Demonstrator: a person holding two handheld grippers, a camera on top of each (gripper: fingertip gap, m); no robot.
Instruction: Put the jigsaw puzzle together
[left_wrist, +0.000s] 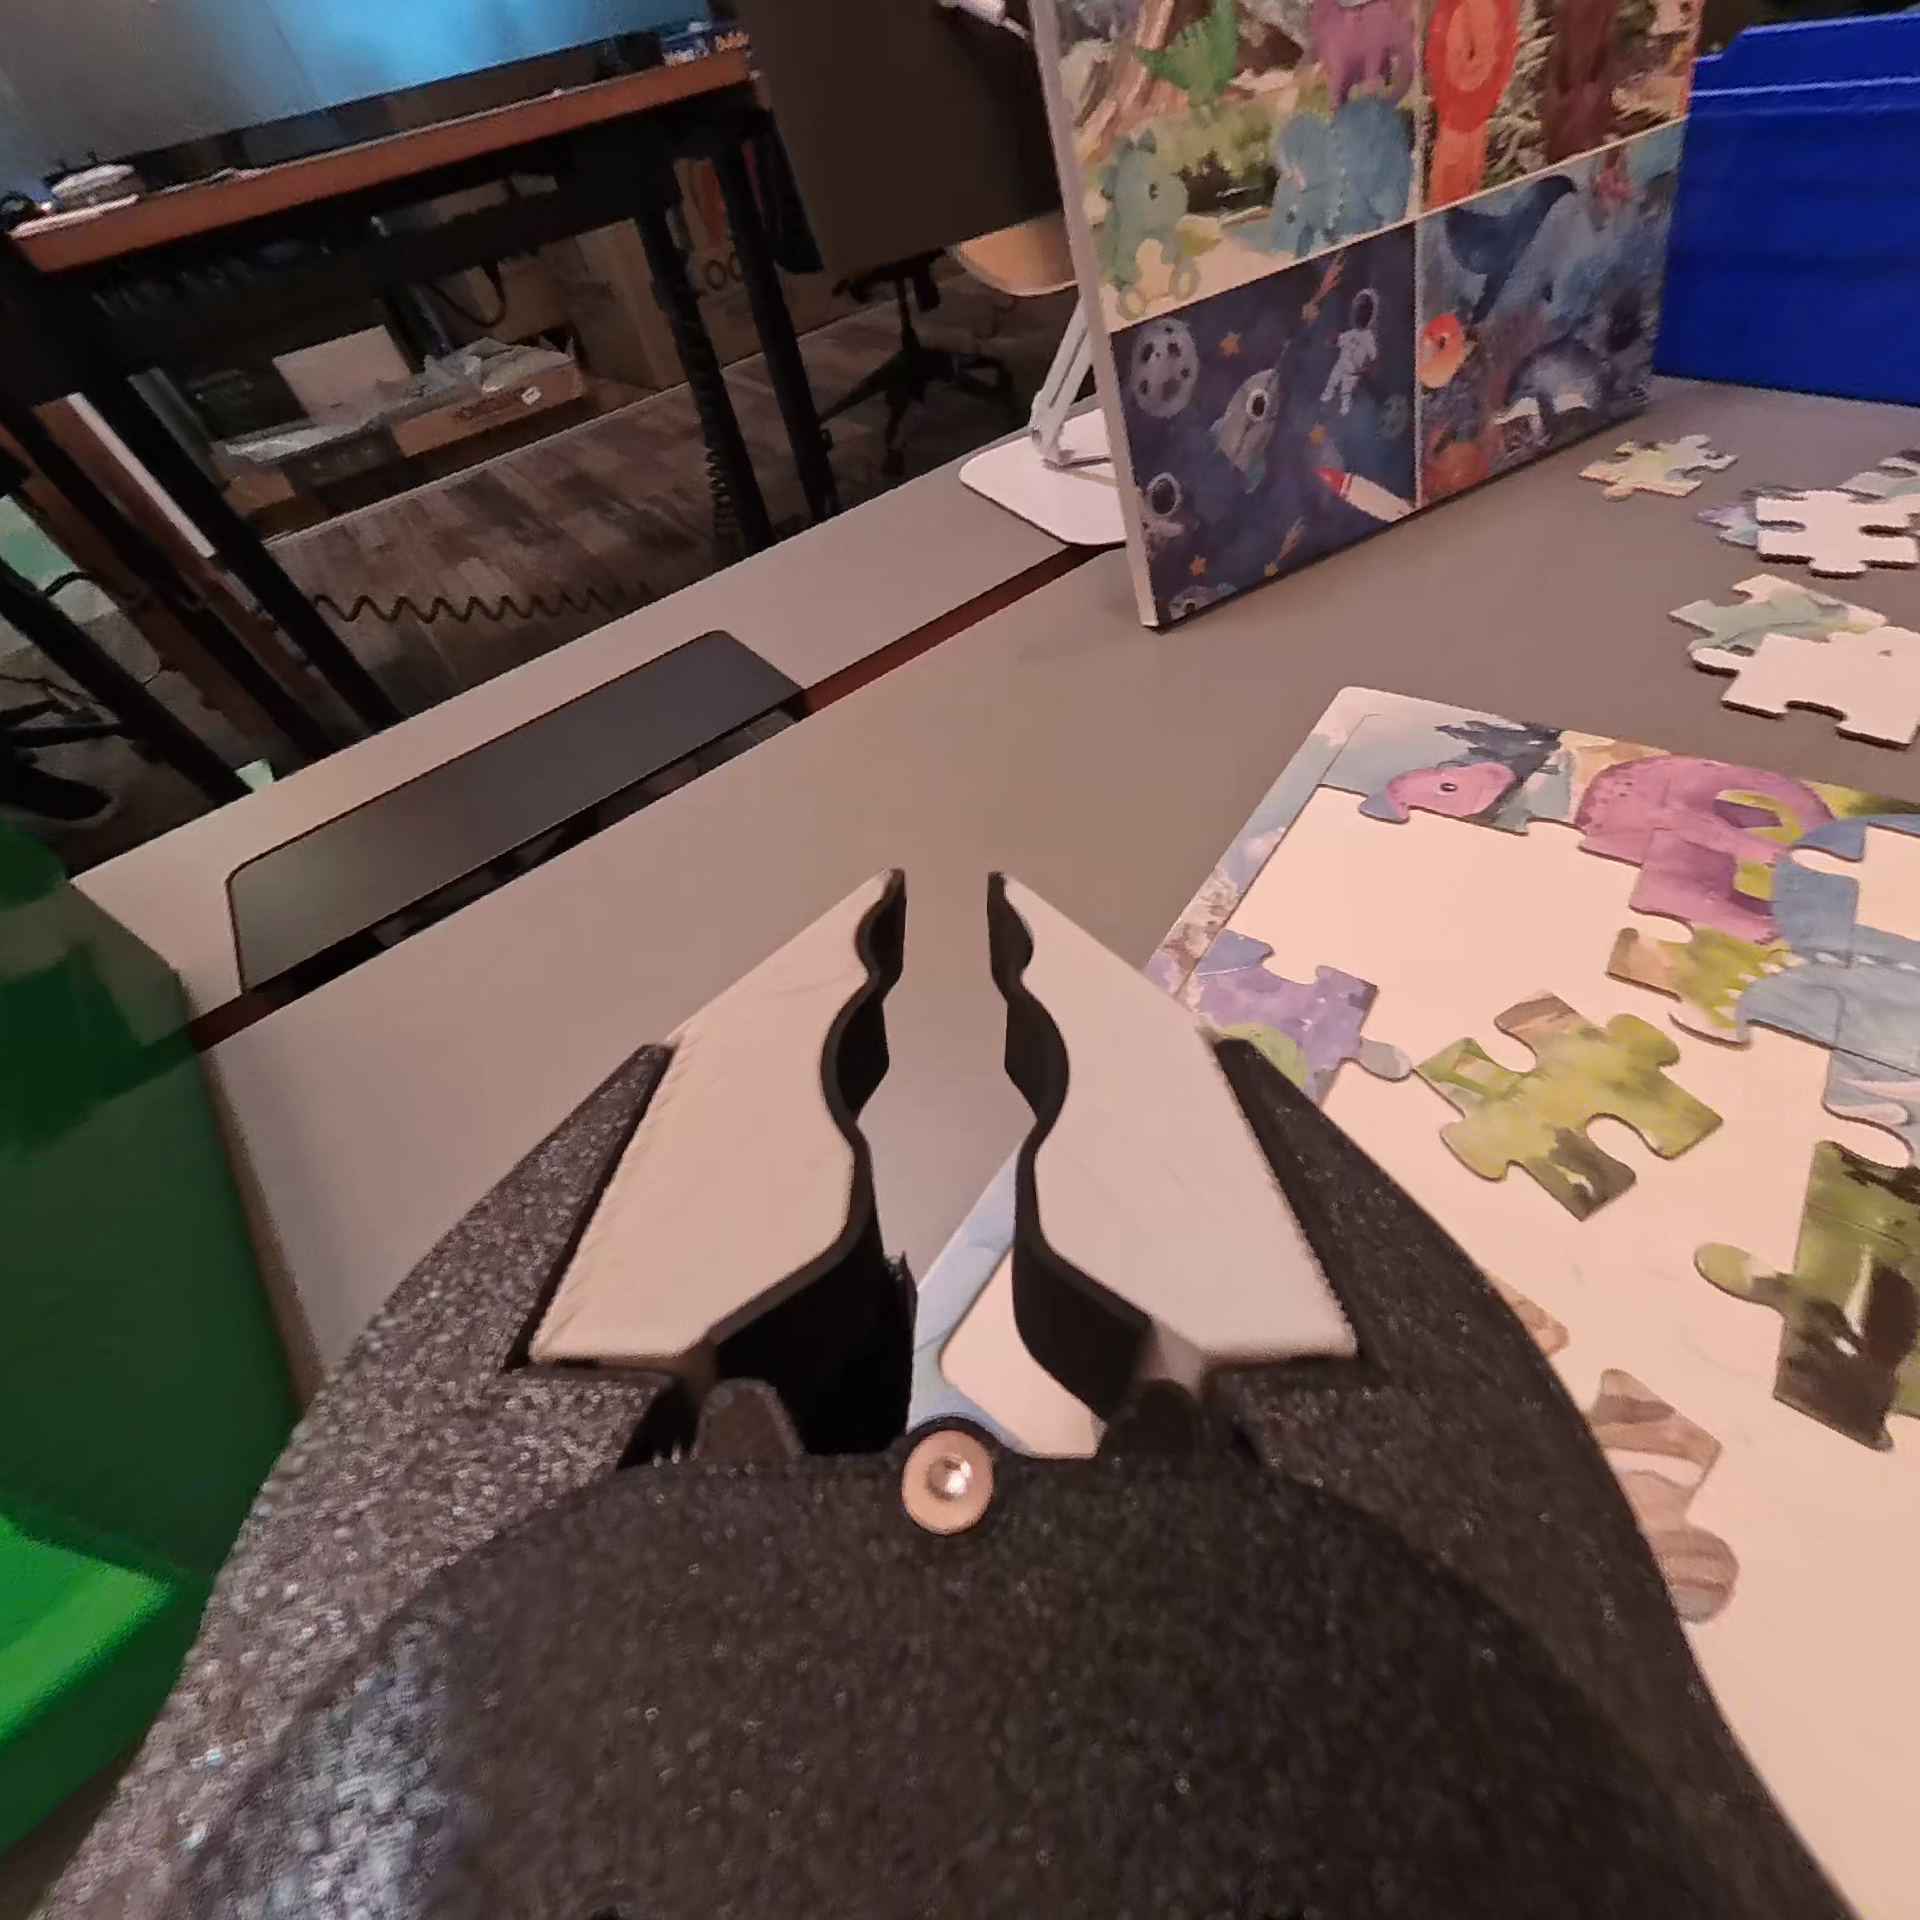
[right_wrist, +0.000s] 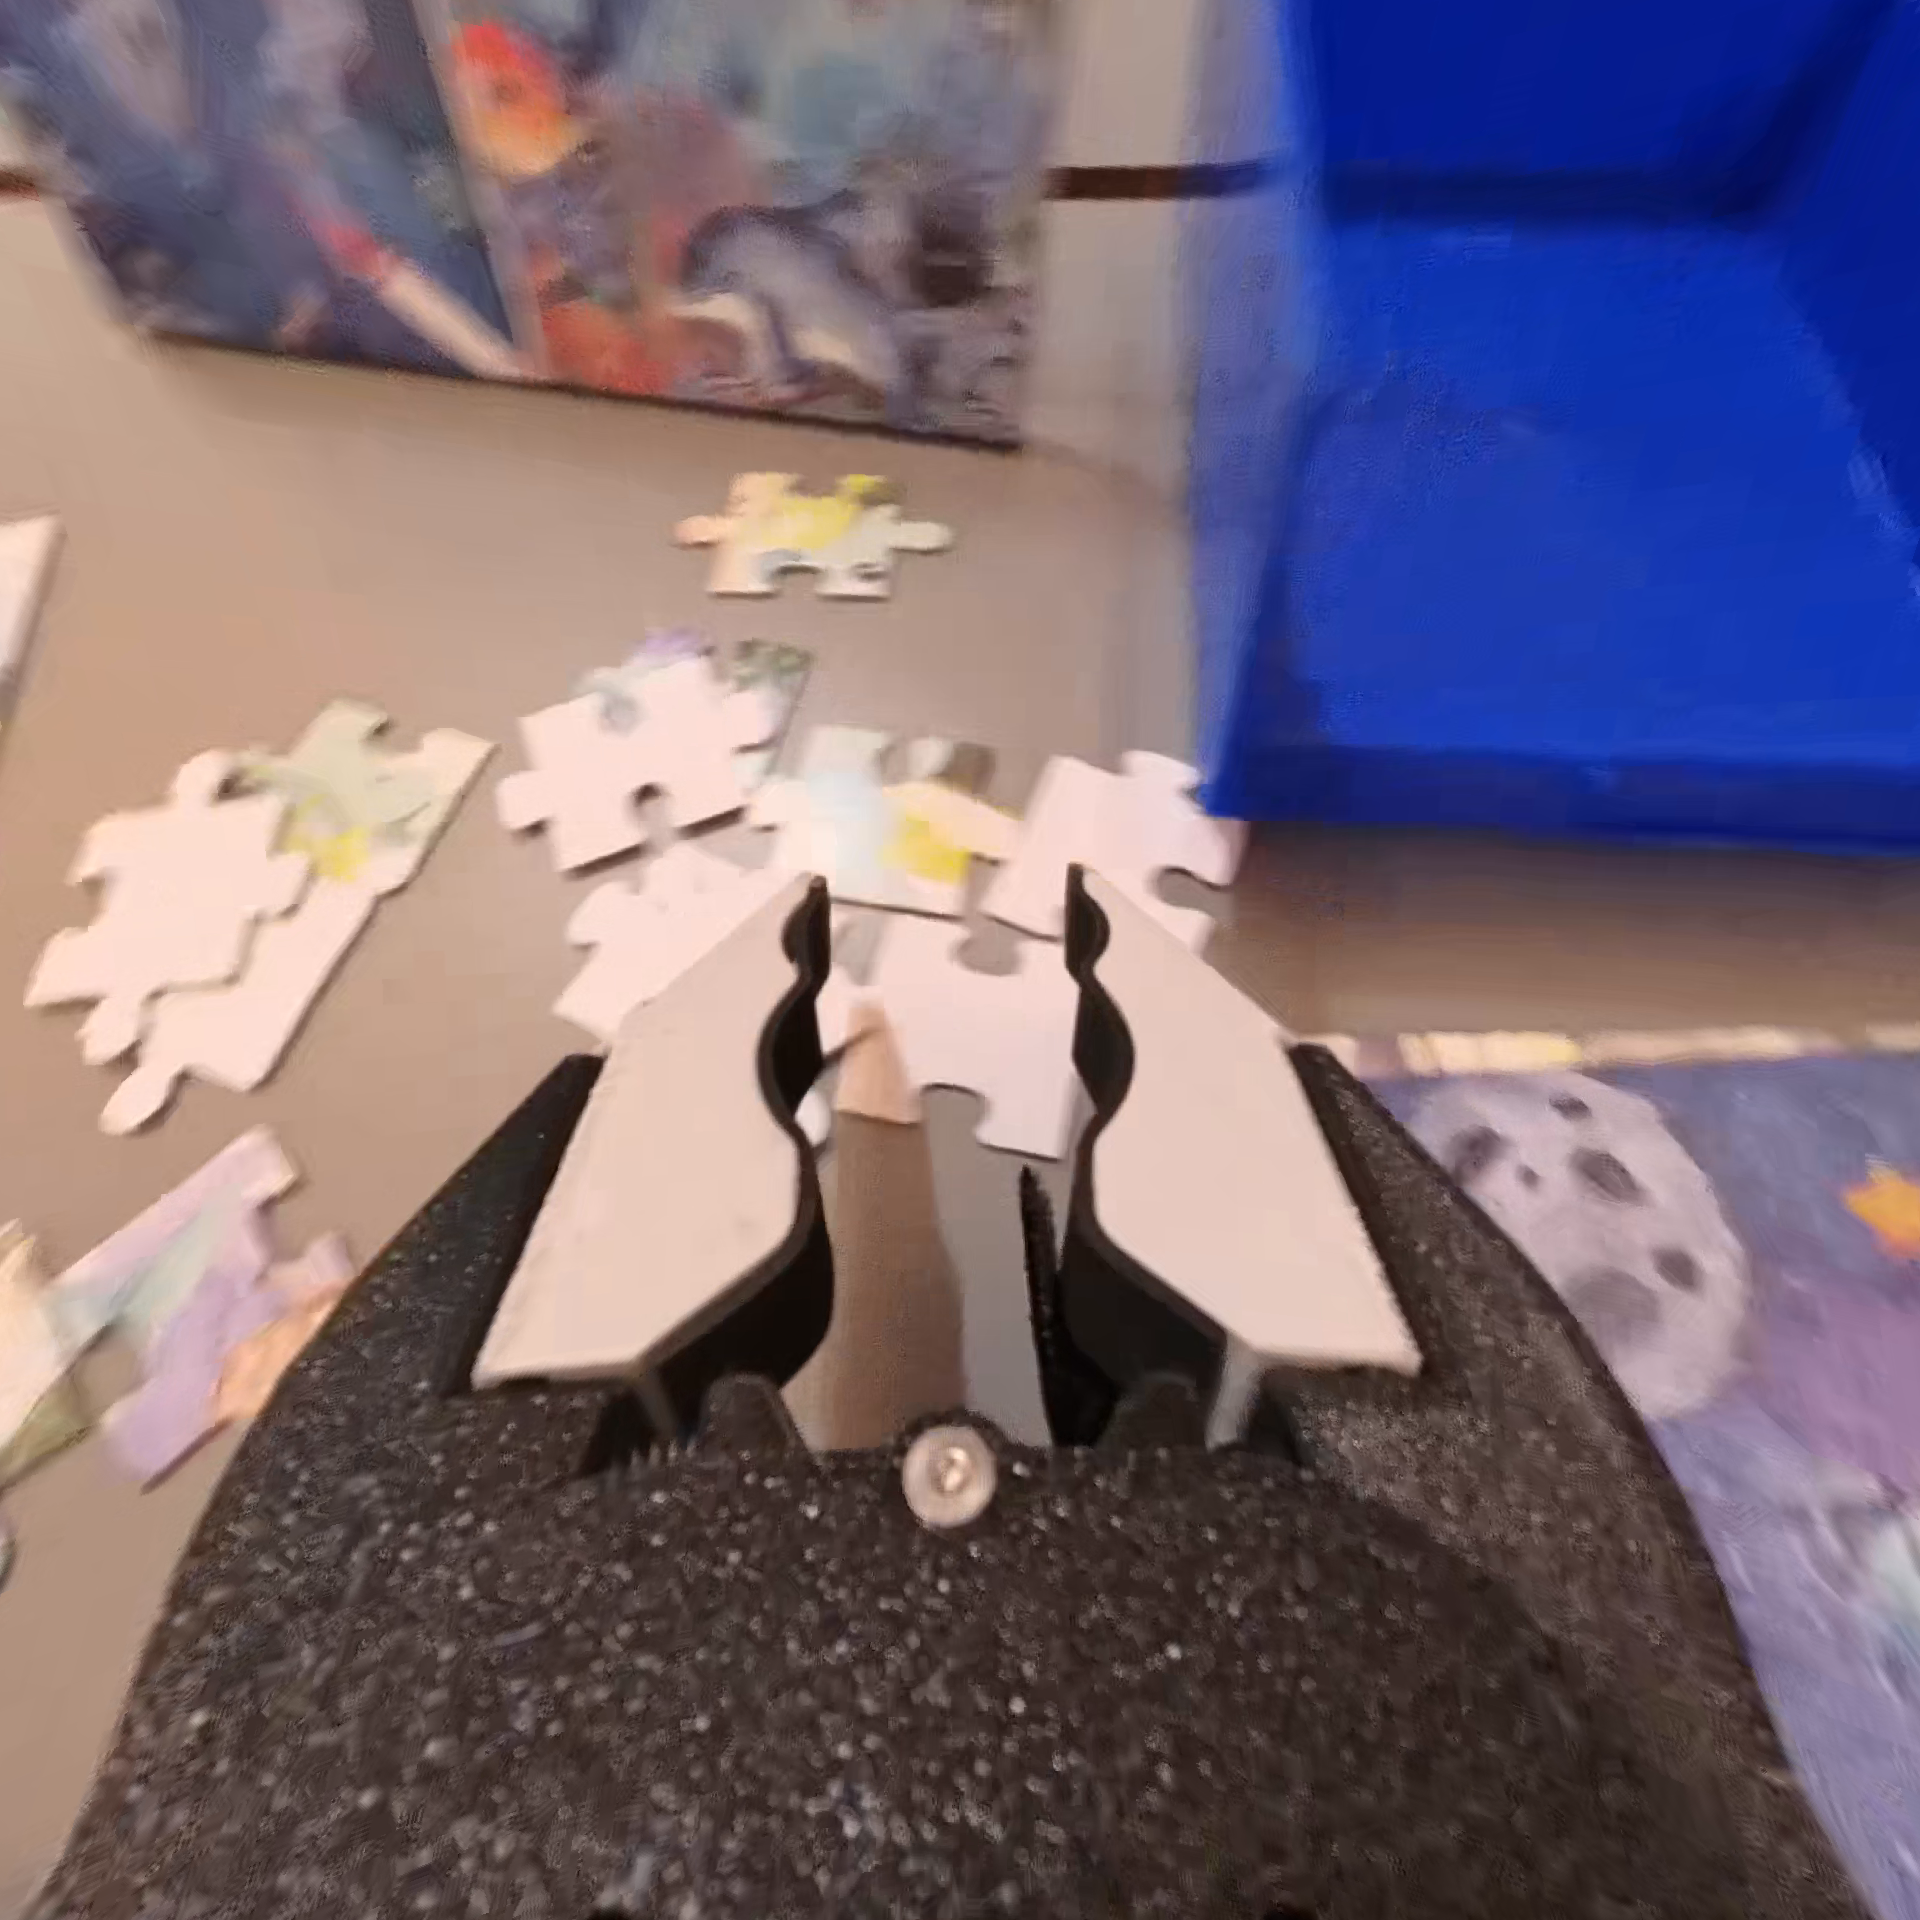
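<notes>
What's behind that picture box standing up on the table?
Behind the picture box a white folding stand shows, its flat base on the table. How it meets the box is covered.

Right wrist view motion-blurred, picture box (right_wrist: 582, 208) art unreadable; blue bin (right_wrist: 1558, 468) cut by right edge; left view's puzzle tray (left_wrist: 1278, 914) cropped right, partly hidden behind fingers.

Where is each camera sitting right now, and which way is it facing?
Left wrist view: on the left gripper, looking across the grey table past the puzzle tray toward the picture box; own jaws slightly apart, empty.
Right wrist view: on the right gripper, angled down at loose puzzle pieces beside the blue bin; own jaws open, empty.
Shared: box, bin, loose pieces.
</notes>
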